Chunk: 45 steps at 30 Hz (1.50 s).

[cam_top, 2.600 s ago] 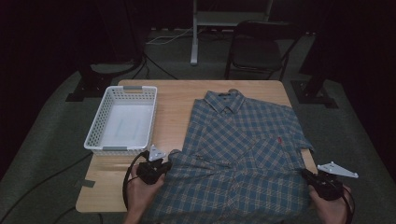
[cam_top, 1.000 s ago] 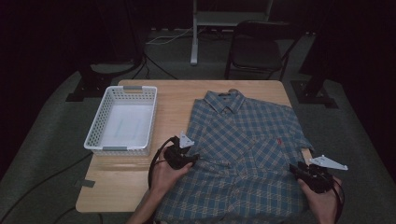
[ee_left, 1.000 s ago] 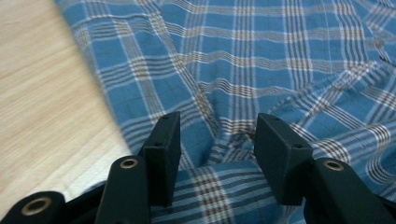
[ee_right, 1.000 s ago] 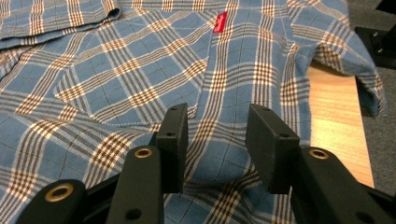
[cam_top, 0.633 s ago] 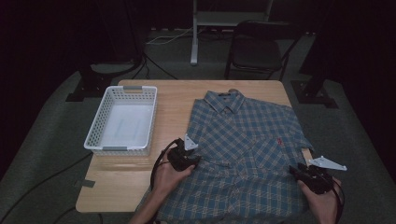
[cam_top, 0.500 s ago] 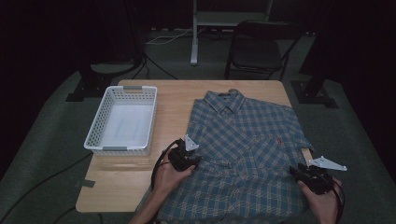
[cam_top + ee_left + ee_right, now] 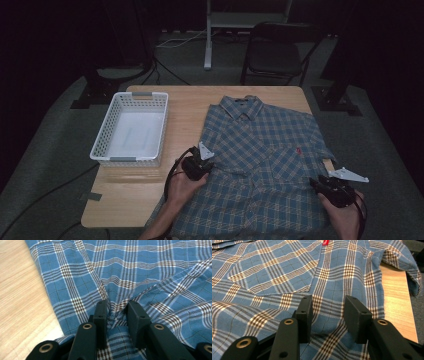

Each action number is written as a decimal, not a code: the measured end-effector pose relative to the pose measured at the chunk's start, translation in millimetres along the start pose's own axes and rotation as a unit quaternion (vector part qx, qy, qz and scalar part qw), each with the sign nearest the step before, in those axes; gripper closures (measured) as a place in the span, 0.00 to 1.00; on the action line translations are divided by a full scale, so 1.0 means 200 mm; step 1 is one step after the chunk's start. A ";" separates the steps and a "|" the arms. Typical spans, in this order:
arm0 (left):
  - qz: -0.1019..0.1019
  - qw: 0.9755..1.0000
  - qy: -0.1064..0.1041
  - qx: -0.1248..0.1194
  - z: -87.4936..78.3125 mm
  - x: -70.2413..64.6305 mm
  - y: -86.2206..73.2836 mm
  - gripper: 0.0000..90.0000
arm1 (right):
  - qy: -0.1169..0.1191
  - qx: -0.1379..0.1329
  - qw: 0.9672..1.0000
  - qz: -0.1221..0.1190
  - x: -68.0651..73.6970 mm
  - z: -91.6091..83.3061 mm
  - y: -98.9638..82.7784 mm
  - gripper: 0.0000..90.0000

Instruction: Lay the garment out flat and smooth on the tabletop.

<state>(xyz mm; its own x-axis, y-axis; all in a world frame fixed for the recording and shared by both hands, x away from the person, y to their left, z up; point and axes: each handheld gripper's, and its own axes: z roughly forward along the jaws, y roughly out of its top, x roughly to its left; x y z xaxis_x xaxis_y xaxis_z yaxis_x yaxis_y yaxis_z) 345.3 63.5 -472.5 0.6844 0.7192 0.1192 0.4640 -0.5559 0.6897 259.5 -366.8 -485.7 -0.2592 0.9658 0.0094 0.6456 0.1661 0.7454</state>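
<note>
A blue plaid shirt lies flat and face up on the wooden table, collar to the far side. My left gripper is pressed down on the shirt's left edge near the sleeve. In the left gripper view my left gripper has just been closing its jaws. A pucker of shirt cloth is bunched in the gap that shows between them. My right gripper sits low on the shirt's right side. In the right gripper view my right gripper stands open over a low hump of shirt cloth, below the chest pocket.
A white slatted basket stands on the table's left part, with bare wood between it and the shirt. The shirt's right sleeve hangs over the table's right edge. A dark chair and stand legs are on the floor beyond the table.
My left gripper has moved from the shirt's front left corner up and right onto its left edge. My right gripper has shifted slightly inward and has stayed there since.
</note>
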 end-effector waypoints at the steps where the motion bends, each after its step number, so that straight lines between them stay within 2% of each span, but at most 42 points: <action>1: 0.000 1.000 0.002 0.000 0.01 0.01 0.00 0.80 | -0.001 0.000 1.000 0.000 0.00 0.00 0.00 0.66; 4: -0.003 1.000 0.004 -0.001 0.02 0.03 0.01 0.81 | -0.002 -0.001 1.000 0.000 0.00 0.01 0.00 0.66; 6: -0.015 1.000 0.005 -0.003 0.04 0.07 0.03 0.81 | -0.003 -0.003 1.000 0.000 0.01 0.01 0.01 0.66; 9: -0.017 1.000 0.010 -0.001 0.06 0.09 0.04 0.81 | -0.002 -0.004 1.000 -0.002 0.02 0.01 0.01 0.66; 21: -0.018 0.999 0.027 0.002 0.10 0.12 0.08 0.81 | -0.001 0.006 1.000 -0.013 0.05 0.00 0.01 0.65; 24: 0.004 1.000 0.027 0.001 0.09 0.10 0.08 0.76 | -0.001 0.008 1.000 -0.017 0.05 -0.01 0.00 0.64; 25: 0.004 1.000 0.027 0.001 0.09 0.10 0.08 0.73 | -0.001 0.009 1.000 -0.017 0.06 -0.01 0.00 0.63; 26: 0.022 1.000 0.023 -0.001 0.10 0.09 0.09 0.71 | -0.002 0.010 1.000 -0.019 0.06 -0.01 0.00 0.63; 30: 0.029 0.999 0.026 0.001 0.10 0.07 0.10 0.69 | -0.003 0.013 1.000 -0.020 0.06 -0.02 0.00 0.62; 34: 0.038 0.999 0.036 0.006 0.11 0.07 0.10 0.76 | -0.004 0.017 1.000 -0.019 0.06 -0.03 0.00 0.61; 38: 0.040 0.998 0.042 0.010 0.11 0.07 0.11 0.87 | 0.005 0.017 1.000 -0.011 0.05 -0.03 0.00 0.61; 40: 0.037 0.998 0.047 0.013 0.12 0.08 0.12 0.89 | 0.008 0.014 1.000 -0.012 0.05 -0.02 0.00 0.65; 43: 0.038 0.998 0.051 0.016 0.12 0.09 0.13 0.91 | 0.015 0.007 1.000 -0.020 0.05 -0.01 0.00 0.76; 45: 0.031 0.997 0.063 0.015 0.12 0.12 0.14 0.91 | 0.019 0.001 1.000 -0.021 0.04 -0.01 0.00 0.84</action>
<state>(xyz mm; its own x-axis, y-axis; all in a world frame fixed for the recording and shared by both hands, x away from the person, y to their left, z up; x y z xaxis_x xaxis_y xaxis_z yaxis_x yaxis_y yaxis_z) 387.4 54.8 -468.1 0.6377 0.7281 0.2513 0.4410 -0.6126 0.6559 256.4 -358.4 -485.0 -0.3127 0.9498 0.0043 0.6355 0.2059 0.7441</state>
